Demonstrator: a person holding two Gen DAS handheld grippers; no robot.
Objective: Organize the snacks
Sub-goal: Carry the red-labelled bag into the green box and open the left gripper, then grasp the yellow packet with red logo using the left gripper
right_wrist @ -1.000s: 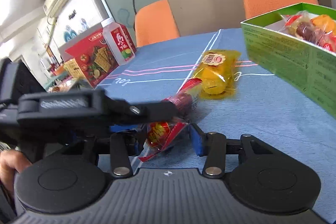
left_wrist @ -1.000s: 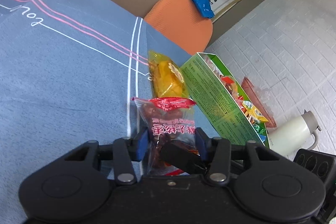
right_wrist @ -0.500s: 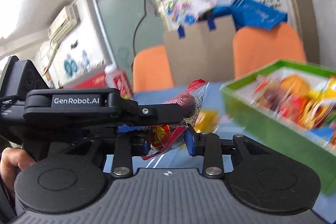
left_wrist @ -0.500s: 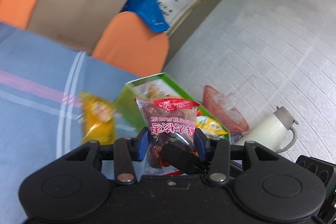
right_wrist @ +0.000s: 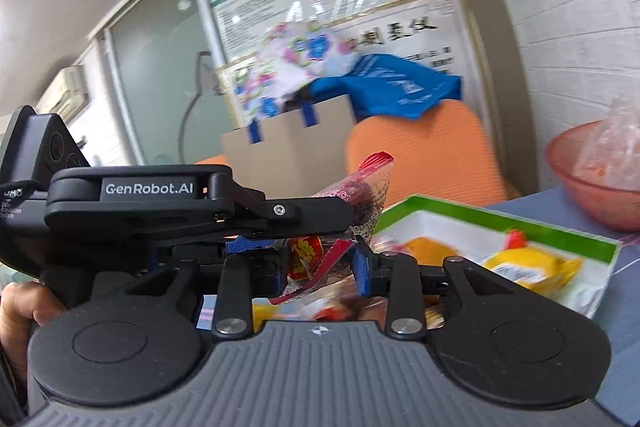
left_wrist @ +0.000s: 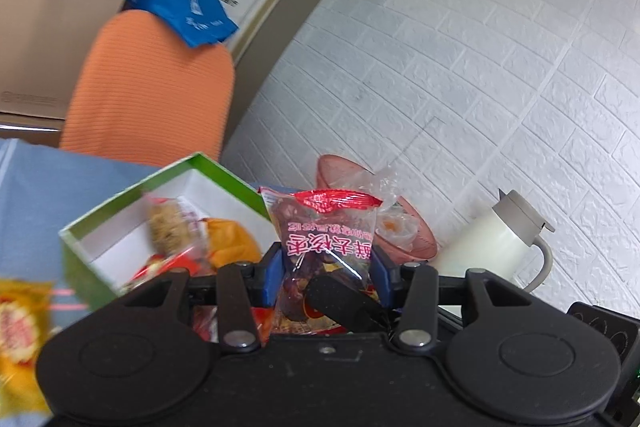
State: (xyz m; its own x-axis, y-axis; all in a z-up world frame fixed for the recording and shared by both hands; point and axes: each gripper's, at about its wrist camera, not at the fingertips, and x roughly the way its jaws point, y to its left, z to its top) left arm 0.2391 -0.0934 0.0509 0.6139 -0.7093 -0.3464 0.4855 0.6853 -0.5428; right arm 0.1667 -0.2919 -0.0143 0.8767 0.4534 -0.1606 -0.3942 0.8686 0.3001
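My left gripper [left_wrist: 326, 269] is shut on a clear date packet with a red top [left_wrist: 326, 231] and holds it above the open green snack box [left_wrist: 132, 211], which holds several wrapped snacks. In the right wrist view the left gripper body [right_wrist: 160, 199] crosses in front, and the same packet [right_wrist: 352, 187] sticks up beyond it. My right gripper [right_wrist: 320, 267] is shut on the red lower end of that packet [right_wrist: 308, 255], over the green box [right_wrist: 500, 223]. A yellow snack packet [left_wrist: 20, 327] lies on the blue cloth left of the box.
A pink bowl with a plastic bag [left_wrist: 400, 223] and a white kettle [left_wrist: 500, 243] stand behind the box by the white brick wall. Orange chairs [left_wrist: 152, 87] and a cardboard sheet [left_wrist: 48, 35] stand beyond the table's far edge.
Both grippers have lifted the date packet off the blue cloth and carried it right, from beside the yellow packet to above the green box.
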